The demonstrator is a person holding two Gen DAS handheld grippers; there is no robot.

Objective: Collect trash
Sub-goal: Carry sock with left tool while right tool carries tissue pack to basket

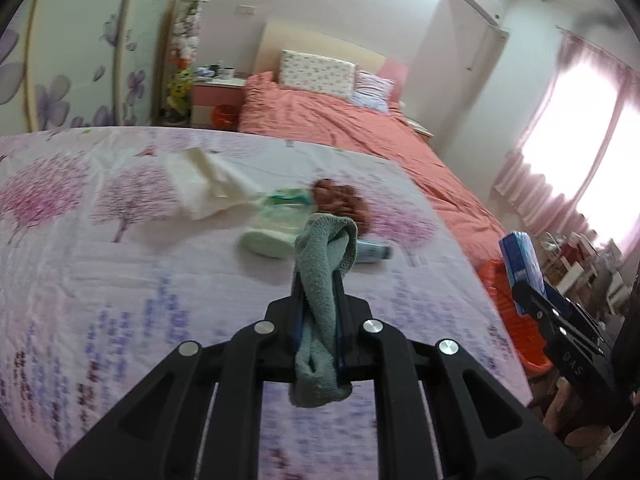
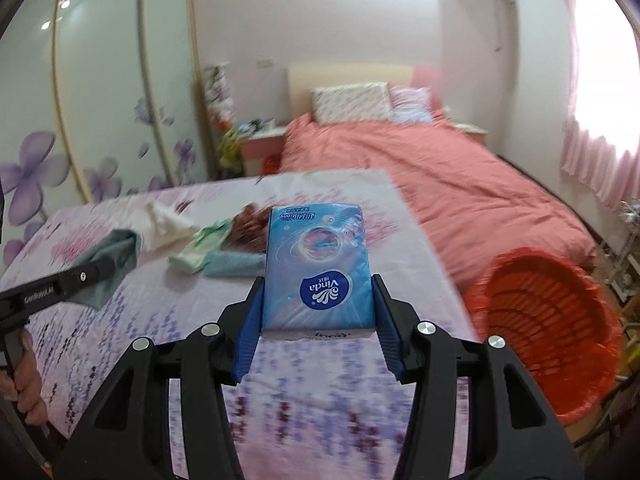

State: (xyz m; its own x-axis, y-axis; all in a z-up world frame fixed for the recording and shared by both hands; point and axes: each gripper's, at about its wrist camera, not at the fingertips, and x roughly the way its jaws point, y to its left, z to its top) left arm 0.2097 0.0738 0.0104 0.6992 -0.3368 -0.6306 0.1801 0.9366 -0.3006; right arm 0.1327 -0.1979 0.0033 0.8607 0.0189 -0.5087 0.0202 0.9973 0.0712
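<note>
Left tongs (image 1: 320, 280) clamped tight on a grey-green terry cloth (image 1: 324, 276), which bunches above the tips and hangs down behind them. Right tongs (image 2: 318, 300) gripping a blue Vinda tissue pack (image 2: 318, 264) across its width, blue pads pressed on both sides. Both loads are lifted clear of the flowered bedspread (image 1: 100, 280).

The red basket (image 2: 548, 332) sits off the right edge of the bed, lower than the mattress, mouth tilted toward the right-wrist camera. It looks empty as far as its slatted inside shows. The tissue pack is nearer to it than the cloth; neither is over the rim yet.

Progress, as a judgement: early to middle. Two items are picked up, none visibly dropped in the basket. Still lying on the bedspread, in one cluster near the middle:
- cream cloth (image 1: 208, 184), crumpled, farthest back
- pale green packet (image 1: 276, 224), touching the brown item
- brown crumpled thing (image 1: 340, 200), too blurred to identify
- light blue item (image 1: 372, 250), just behind the held cloth; reads as a folded blue cloth in the right-wrist view

So left to do: carry both held items to the basket, release, then come back for at least four more pieces. A person's hand (image 2: 28, 380) on the left handle shows at frame edge.
</note>
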